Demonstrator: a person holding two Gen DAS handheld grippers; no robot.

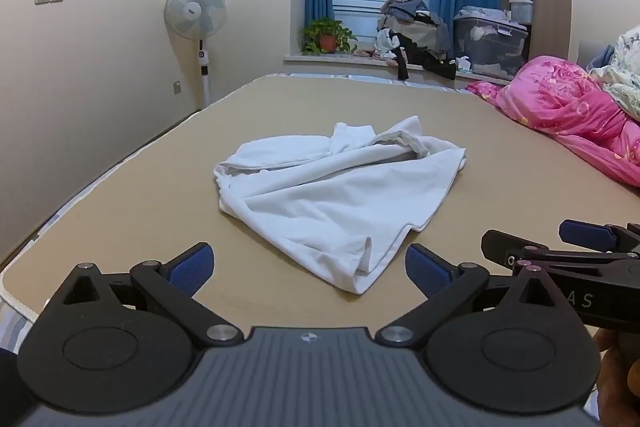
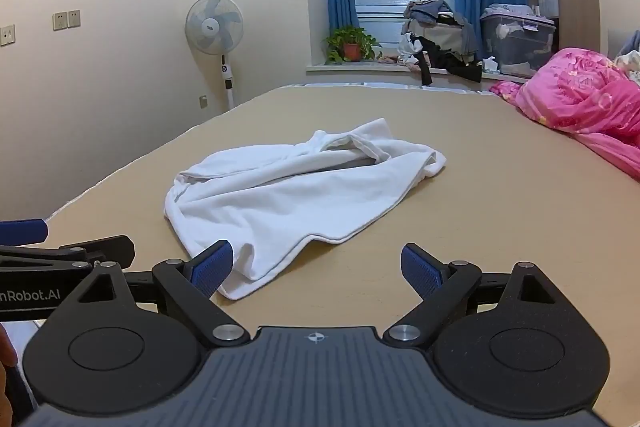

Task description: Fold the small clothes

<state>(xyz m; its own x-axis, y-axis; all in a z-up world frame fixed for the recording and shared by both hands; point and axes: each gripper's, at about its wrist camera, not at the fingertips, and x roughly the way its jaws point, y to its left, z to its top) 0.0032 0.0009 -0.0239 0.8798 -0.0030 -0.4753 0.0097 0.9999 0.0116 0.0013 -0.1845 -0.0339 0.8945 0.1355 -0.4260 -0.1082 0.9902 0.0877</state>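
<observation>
A small white garment point(image 1: 340, 195) lies crumpled in a loose heap on the tan bed surface point(image 1: 140, 227), collar end away from me. My left gripper point(image 1: 308, 265) hovers open just short of its near corner, blue pads wide apart, nothing between them. The right gripper point(image 1: 568, 239) shows at the right edge of the left wrist view. In the right wrist view the same garment point(image 2: 296, 195) lies ahead and slightly left. My right gripper point(image 2: 316, 267) is open above the bed, its left pad level with the garment's near hem. The left gripper point(image 2: 48, 243) appears at the left edge.
A pink flowered quilt point(image 1: 568, 111) is bunched on the bed's right side. Beyond the bed stand a white pedestal fan point(image 1: 196, 11), a potted plant point(image 1: 328, 37), a pile of clothes point(image 1: 416, 31) and a plastic storage bin point(image 1: 492, 45) on the window sill.
</observation>
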